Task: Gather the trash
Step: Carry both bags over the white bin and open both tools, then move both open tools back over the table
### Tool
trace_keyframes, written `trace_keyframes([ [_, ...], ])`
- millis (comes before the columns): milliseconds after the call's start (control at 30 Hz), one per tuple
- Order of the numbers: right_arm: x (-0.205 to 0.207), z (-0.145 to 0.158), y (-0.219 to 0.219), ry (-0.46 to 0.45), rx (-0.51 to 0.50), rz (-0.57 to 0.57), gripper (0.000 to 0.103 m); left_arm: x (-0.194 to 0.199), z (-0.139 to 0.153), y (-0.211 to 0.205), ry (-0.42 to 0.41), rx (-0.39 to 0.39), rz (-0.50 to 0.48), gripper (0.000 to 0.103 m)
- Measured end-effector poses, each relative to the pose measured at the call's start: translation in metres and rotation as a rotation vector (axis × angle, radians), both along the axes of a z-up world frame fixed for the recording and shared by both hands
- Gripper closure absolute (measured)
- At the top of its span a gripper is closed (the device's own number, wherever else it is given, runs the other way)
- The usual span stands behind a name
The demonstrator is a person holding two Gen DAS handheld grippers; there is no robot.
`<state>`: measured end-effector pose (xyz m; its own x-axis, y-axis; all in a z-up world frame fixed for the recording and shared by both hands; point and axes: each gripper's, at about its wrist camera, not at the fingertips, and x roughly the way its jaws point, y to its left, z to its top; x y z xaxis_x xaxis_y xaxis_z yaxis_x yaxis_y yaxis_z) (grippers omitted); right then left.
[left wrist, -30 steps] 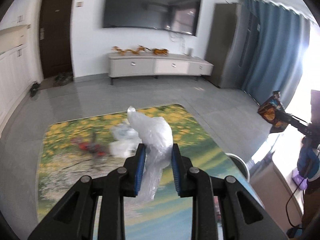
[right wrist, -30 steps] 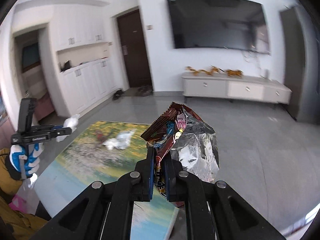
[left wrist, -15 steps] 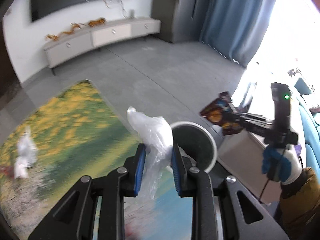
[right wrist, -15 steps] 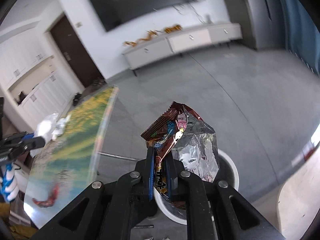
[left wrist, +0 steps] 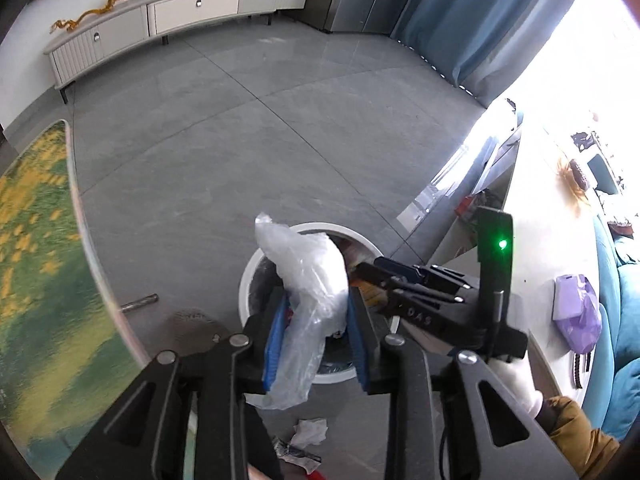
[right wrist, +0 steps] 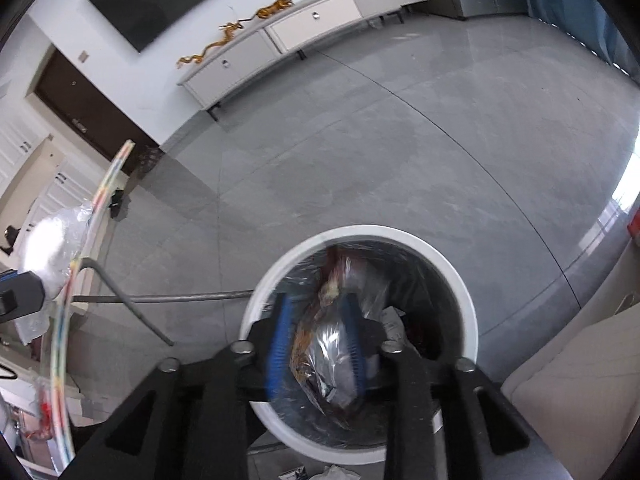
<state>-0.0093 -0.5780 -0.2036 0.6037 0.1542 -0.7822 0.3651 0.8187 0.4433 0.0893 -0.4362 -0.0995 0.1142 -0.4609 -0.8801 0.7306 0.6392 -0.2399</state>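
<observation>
A white round trash bin (left wrist: 250,280) stands on the grey floor; it also shows in the right wrist view (right wrist: 452,276). My left gripper (left wrist: 316,328) is shut on a clear crumpled plastic bag (left wrist: 308,280), held over the bin's near rim. My right gripper (right wrist: 318,340) is over the bin's mouth with its jaws parted; a foil snack wrapper (right wrist: 324,356) sits blurred between them, falling into the bin. The right gripper also shows in the left wrist view (left wrist: 360,270), reaching over the bin.
A table with a flower-print top (left wrist: 36,280) lies left of the bin. Scraps of paper trash (left wrist: 310,432) lie on the floor in front of the bin. A pale counter (left wrist: 540,260) with a purple bag (left wrist: 576,312) is on the right. A TV cabinet (left wrist: 180,12) lines the far wall.
Both grippers swung from the table down over the bin. The right gripper's jaws have parted and the snack wrapper is dropping into the bin. The left still holds the plastic bag.
</observation>
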Motion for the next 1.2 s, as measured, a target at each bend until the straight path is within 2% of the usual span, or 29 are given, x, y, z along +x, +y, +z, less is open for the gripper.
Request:
trace_keyframes([
  [100, -0.004, -0.001, -0.002, 0.012, -0.005, -0.017, 0.059, 0.002, -0.005, -0.004, 0.021, -0.019, 0.007, 0.054],
  [267, -0.01, 0.007, 0.004, 0.014, -0.024, -0.026, 0.052, -0.002, 0.0, 0.0, 0.033, -0.044, -0.004, 0.054],
  [433, -0.017, 0.023, 0.014, -0.01, -0.054, -0.014, 0.052, -0.012, 0.03, 0.022, -0.033, -0.077, -0.013, 0.054],
  [533, -0.025, 0.048, 0.024, -0.057, -0.085, 0.0, 0.052, -0.017, 0.053, 0.04, -0.086, -0.099, -0.02, 0.054],
  [667, -0.033, 0.089, 0.039, -0.133, -0.132, 0.019, 0.052, -0.026, 0.094, 0.086, -0.199, -0.134, -0.014, 0.054],
  [867, -0.048, 0.159, 0.067, -0.275, -0.21, 0.05, 0.047, -0.035, 0.143, 0.163, -0.315, -0.184, 0.073, 0.054],
  [967, -0.056, 0.191, 0.083, -0.343, -0.239, 0.069, 0.045, -0.04, 0.157, 0.202, -0.356, -0.203, 0.141, 0.047],
  [1033, -0.06, 0.207, 0.094, -0.381, -0.252, 0.083, 0.042, -0.043, 0.163, 0.223, -0.374, -0.212, 0.173, 0.047],
  [1200, -0.064, 0.241, 0.124, -0.452, -0.274, 0.119, 0.04, -0.053, 0.157, 0.261, -0.388, -0.208, 0.221, 0.047],
])
